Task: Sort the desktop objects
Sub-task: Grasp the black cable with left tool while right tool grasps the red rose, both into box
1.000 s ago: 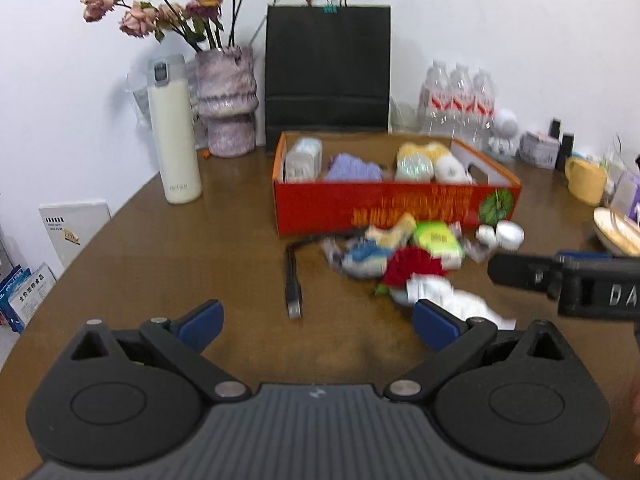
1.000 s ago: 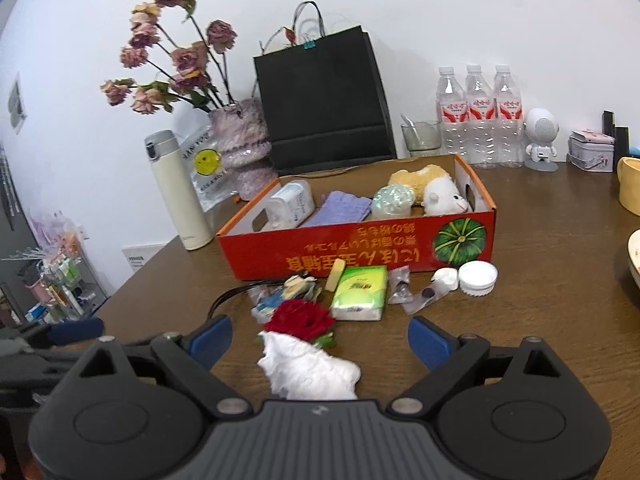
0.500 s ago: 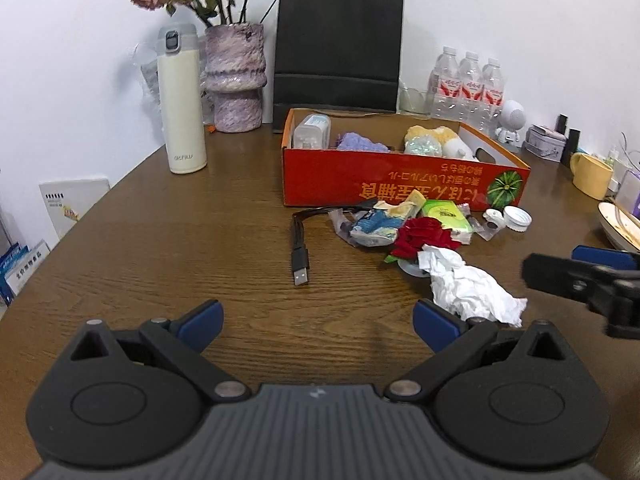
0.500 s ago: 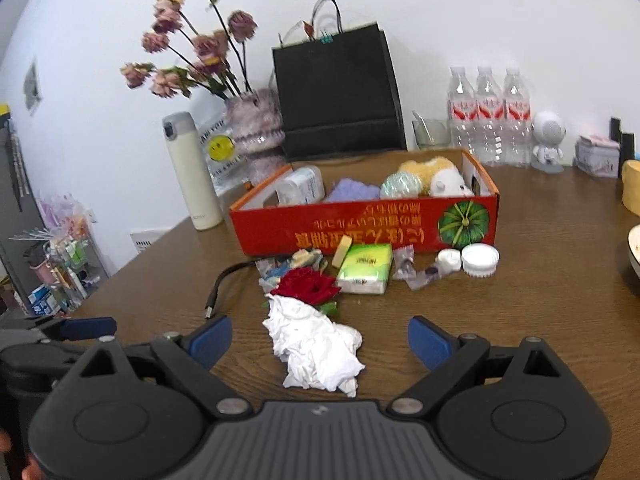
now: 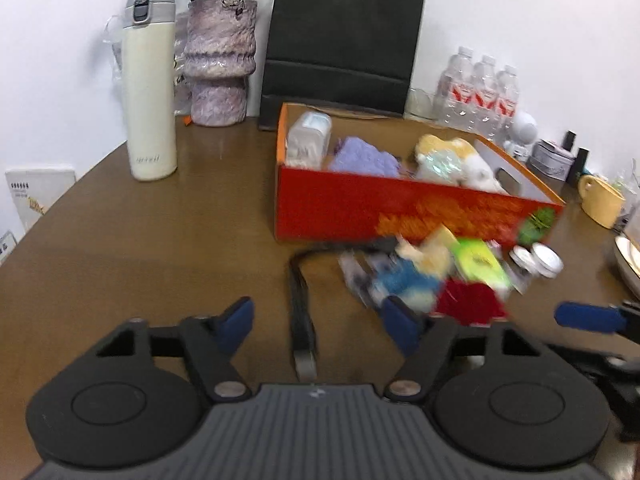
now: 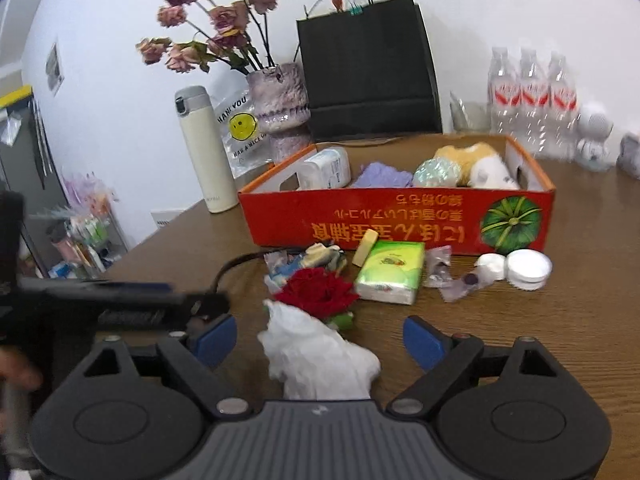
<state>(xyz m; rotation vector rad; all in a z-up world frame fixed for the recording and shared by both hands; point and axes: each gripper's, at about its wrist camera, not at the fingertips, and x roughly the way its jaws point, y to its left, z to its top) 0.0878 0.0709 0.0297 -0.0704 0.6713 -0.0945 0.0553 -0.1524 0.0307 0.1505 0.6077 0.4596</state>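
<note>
Left wrist view: the left gripper (image 5: 318,322), its blue-padded jaws partly apart and just closing, straddled the black USB cable (image 5: 301,322) on the brown wooden table (image 5: 120,248). The cable's long axis ran straight away from the gripper toward the red cardboard box (image 5: 400,210), its metal plug nearest the camera, between the pads but seemingly not yet pinched. The blurred heap of small objects (image 5: 432,276) lay ahead and to the right.

Right wrist view: the right gripper (image 6: 316,338) stood wide open, holding nothing, with the crumpled white tissue (image 6: 316,354) lying between its jaws and untouched. The red fabric rose (image 6: 316,294) sat just beyond it, the green tissue packet (image 6: 390,272) farther on, near the box. The left gripper was the nearer to the cable; the right, to the tissue.
</note>
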